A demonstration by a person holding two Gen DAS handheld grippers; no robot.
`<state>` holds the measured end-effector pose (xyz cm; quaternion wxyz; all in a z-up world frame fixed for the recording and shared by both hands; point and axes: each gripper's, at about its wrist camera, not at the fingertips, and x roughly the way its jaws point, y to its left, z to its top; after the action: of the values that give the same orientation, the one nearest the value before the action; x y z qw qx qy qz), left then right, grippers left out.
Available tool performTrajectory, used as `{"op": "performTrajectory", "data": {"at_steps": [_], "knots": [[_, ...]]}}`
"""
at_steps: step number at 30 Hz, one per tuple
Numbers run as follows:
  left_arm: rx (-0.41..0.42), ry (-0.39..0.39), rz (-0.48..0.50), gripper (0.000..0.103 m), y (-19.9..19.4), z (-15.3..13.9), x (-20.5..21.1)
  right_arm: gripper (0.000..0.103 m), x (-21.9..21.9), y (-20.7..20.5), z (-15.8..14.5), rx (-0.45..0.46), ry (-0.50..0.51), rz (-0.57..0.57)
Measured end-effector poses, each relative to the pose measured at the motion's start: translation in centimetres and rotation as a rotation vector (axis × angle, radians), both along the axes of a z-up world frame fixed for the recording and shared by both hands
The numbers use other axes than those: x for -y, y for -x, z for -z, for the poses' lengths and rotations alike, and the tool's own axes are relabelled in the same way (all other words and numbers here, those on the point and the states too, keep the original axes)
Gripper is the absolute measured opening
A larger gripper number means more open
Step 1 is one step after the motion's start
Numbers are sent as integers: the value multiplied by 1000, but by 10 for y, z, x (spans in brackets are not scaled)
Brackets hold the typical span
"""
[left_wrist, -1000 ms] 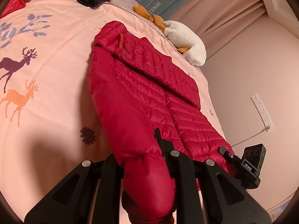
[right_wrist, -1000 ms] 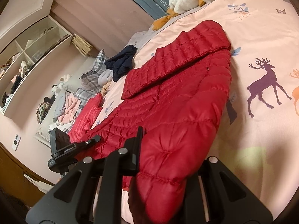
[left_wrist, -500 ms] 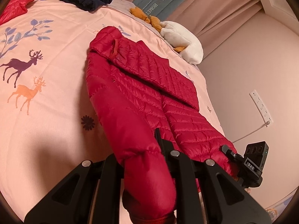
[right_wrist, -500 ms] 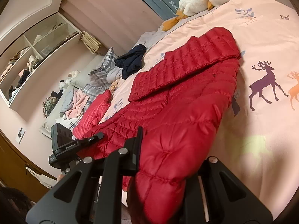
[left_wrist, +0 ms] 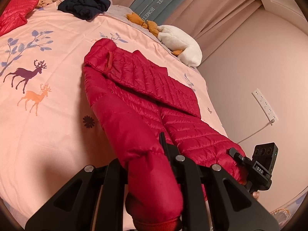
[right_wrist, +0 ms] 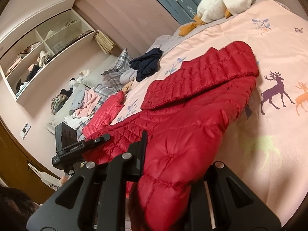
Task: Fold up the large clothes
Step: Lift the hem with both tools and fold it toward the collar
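The left gripper (left_wrist: 154, 173) is clamped on the red jacket (left_wrist: 138, 100), a padded fold bunched between its fingers. The jacket is spread along the pink bedspread (left_wrist: 48, 73), one sleeve folded across its top. The right gripper (right_wrist: 165, 173) is pinched on the jacket's other near corner. Beyond the jacket, a dark garment (right_wrist: 147, 63) and a white plush (right_wrist: 223, 2) are seen.

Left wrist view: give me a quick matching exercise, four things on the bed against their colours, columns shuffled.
Things:
1. puffer jacket
2. crumpled garment
3. plush toy's body
4. larger deer print

Colours:
A. white
B. purple
C. red
D. navy

Pairs: 1-C, 2-D, 3-A, 4-B
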<state>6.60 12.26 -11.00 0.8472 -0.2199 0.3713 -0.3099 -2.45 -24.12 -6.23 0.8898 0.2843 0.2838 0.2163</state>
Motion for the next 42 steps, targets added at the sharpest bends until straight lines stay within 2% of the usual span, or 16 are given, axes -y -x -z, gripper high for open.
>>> {"op": "performTrajectory", "data": {"at_steps": [16, 24, 33, 42], "knots": [[92, 5, 23, 15, 10, -33, 0, 15, 0, 31, -30, 95, 3, -53], [137, 11, 46, 15, 22, -48, -3, 15, -3, 51, -49, 174, 6, -96], [211, 0, 54, 15, 38, -69, -10, 15, 0, 66, -63, 237, -16, -122], [240, 12, 94, 15, 50, -76, -8, 15, 7, 70, -75, 291, -60, -141]]}}
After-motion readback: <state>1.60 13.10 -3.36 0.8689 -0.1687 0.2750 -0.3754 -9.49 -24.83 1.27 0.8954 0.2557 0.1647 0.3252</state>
